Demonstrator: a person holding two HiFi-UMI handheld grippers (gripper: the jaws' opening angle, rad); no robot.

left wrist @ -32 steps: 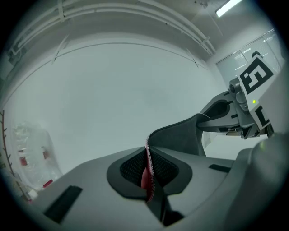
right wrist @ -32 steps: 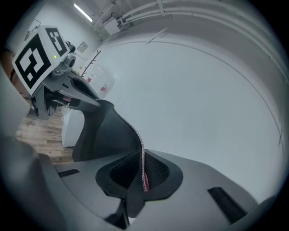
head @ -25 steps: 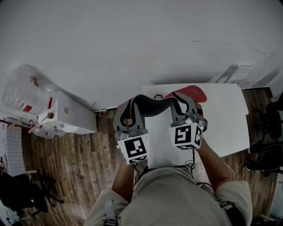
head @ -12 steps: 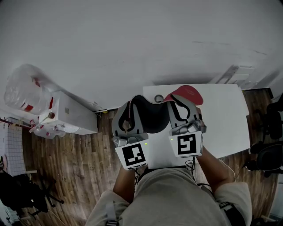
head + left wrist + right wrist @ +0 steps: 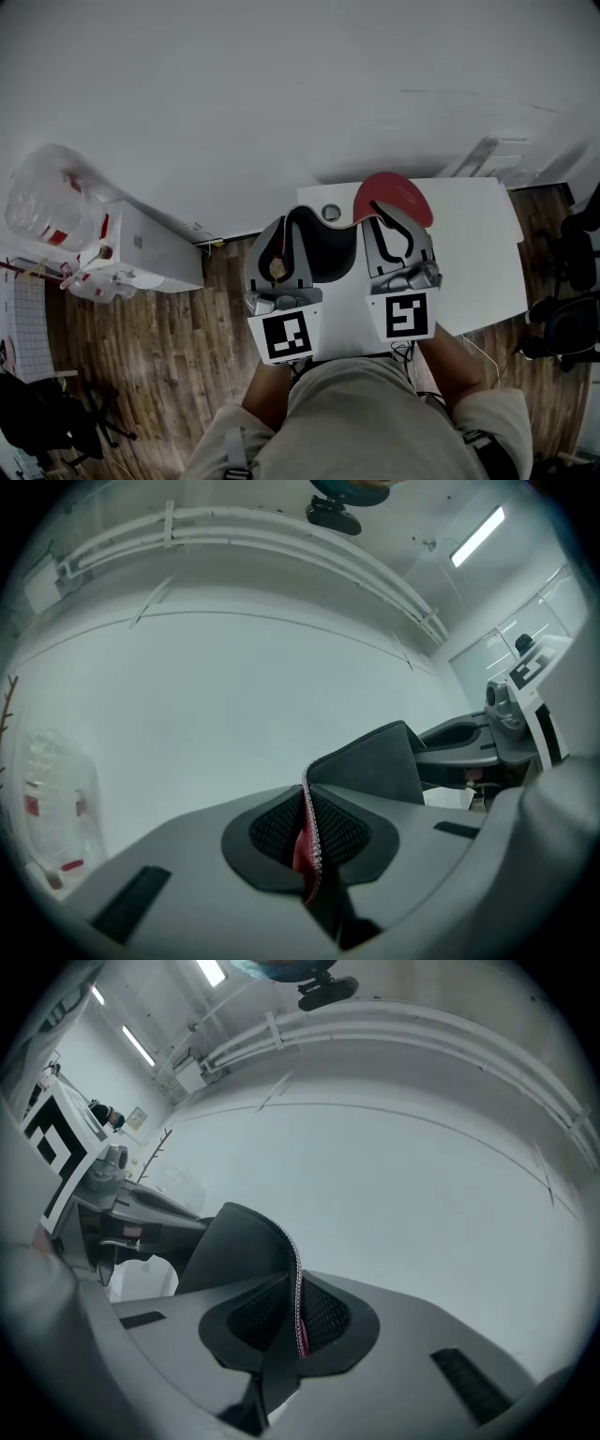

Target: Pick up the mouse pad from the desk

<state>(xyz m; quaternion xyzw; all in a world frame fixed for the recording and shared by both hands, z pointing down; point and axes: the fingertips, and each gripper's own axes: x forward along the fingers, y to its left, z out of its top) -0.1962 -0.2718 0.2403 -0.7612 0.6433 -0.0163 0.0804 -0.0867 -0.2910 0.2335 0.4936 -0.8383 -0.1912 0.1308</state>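
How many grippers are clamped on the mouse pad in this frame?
2. The left gripper pinches the left edge of the mouse pad; the right gripper pinches its right edge. The pad sags, curled, between them over the desk.

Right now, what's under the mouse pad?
The mouse pad hangs clamped between the left hand-held gripper and right hand-held gripper, above the white desk. The desk patch directly beneath is covered, so anything there can't be seen.
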